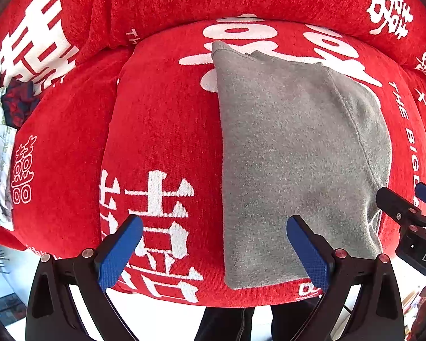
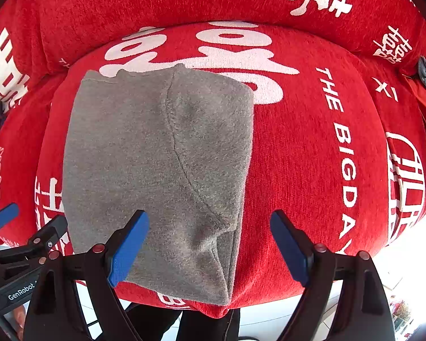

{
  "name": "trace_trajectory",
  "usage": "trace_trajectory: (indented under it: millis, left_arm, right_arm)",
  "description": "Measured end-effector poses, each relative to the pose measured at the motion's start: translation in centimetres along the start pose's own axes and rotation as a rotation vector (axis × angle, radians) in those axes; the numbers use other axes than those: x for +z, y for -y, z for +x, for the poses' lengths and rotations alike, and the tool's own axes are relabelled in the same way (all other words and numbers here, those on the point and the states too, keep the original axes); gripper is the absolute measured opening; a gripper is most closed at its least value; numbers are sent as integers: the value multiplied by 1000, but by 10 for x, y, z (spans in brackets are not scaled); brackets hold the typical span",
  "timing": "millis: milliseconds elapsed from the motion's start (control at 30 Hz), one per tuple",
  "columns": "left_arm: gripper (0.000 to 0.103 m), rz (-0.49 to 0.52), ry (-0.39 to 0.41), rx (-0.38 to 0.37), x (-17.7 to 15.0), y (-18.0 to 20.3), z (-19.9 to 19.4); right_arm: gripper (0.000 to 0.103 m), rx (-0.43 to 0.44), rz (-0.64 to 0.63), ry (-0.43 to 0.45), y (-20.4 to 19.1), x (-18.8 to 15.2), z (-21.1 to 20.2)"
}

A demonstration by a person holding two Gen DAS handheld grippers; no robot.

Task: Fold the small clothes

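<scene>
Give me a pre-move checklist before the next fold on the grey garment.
1. Grey garment lies flat on the red cover: ok.
2. Left tool open, nothing held: ok.
3. Right tool open, nothing held: ok.
4. Both tools over the garment's near edge: ok.
5. Garment's layers lined up evenly: cannot tell.
6. Other clothes at the cover's left side clear of the garment: ok.

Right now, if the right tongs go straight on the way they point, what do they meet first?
Probably the right-hand edge of the folded grey garment: the right tongs, open and empty, straddle it, with the red seat cover under the outer finger. Depth is hard to judge through the fisheye.
</scene>
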State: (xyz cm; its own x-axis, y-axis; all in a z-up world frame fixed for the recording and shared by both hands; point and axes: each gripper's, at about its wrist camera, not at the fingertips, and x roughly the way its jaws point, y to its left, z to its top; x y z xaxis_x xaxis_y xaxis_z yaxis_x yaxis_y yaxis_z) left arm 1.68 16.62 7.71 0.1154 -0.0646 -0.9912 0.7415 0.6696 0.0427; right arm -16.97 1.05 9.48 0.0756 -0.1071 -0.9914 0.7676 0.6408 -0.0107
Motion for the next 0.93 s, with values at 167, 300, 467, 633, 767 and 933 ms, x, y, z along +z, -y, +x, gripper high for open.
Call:
trace_trajectory:
  millis: [167, 300, 467, 633, 767, 933]
  left_arm:
    - [101, -2, -1, 2, 0, -1, 0]
    - [101, 3, 3, 3, 1, -2, 0]
    - [101, 12, 16, 11, 3, -2, 0]
    - [101, -10, 10, -13, 3, -5, 3]
    - [101, -31, 7, 0, 3, -6, 7]
    - [101, -21, 0, -4, 4, -6, 9]
  right_arm:
    - [89, -4, -3, 2, -3, -1, 0]
    - [89, -6, -6, 2, -3, -1, 0]
    - [89, -9, -8, 2, -5, -1, 0]
    - [89, -12, -15, -2, -8, 1, 2]
    - [89, -17, -16, 0, -9, 1, 2]
    - [89, -19, -14, -1, -10, 2, 3]
